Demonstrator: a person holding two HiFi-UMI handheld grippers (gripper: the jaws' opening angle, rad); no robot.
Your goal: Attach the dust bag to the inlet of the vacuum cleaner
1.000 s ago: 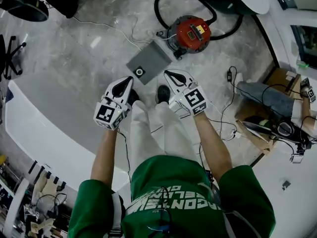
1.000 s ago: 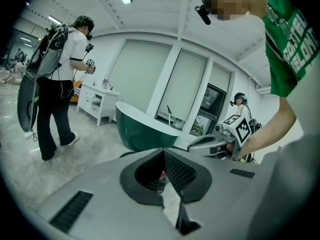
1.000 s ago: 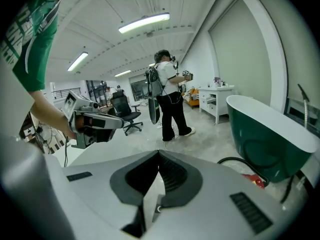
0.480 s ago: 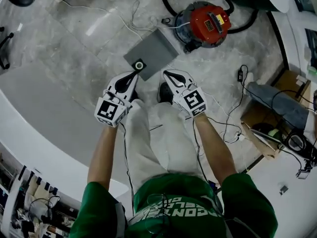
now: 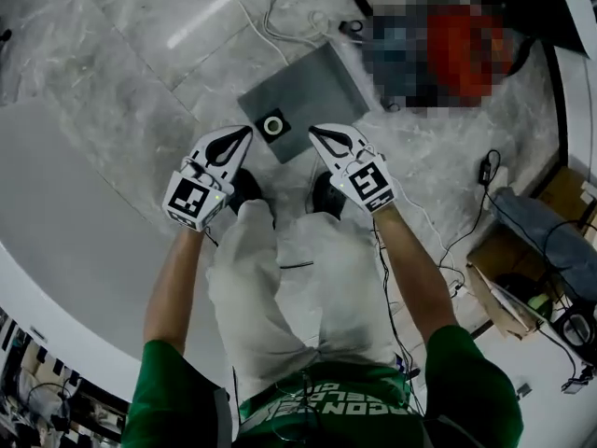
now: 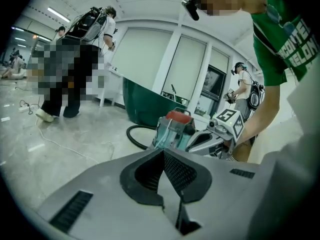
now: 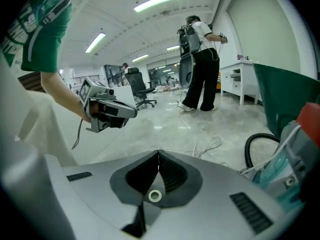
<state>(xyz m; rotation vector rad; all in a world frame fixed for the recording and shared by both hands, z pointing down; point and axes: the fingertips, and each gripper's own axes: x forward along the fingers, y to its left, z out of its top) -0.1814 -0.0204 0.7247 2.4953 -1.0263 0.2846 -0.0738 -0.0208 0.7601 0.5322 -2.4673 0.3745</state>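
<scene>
**Entry: approach to the bag, both grippers low over the floor.**

- Left gripper (image 5: 244,133): jaws pressed together, nothing between them.
- Right gripper (image 5: 315,133): jaws pressed together and empty. The white ring seen through their gap is the bag's collar on the floor beyond.
- Dust bag (image 5: 312,96): a flat grey sheet on the floor, untouched. Its collar ring (image 5: 273,125) lies between the two sets of jaw tips, just ahead of them.
- Vacuum cleaner (image 6: 172,128): stands past the bag's far edge, ahead of the right jaws and off to their outer side.

**Handling note, my judgement.** I should spread both jaws before going lower. I would take the bag by its stiff edges, one gripper on either side of the collar, and leave the ring uncovered for the inlet. The sheet lies flush to the floor, so one jaw must slip under an edge. A pinch from above would only press it down.

**Change since a second ago.** Both grippers have sunk towards the floor. The collar, then well ahead of the tips, now sits between them. The jaws have stayed closed.
</scene>
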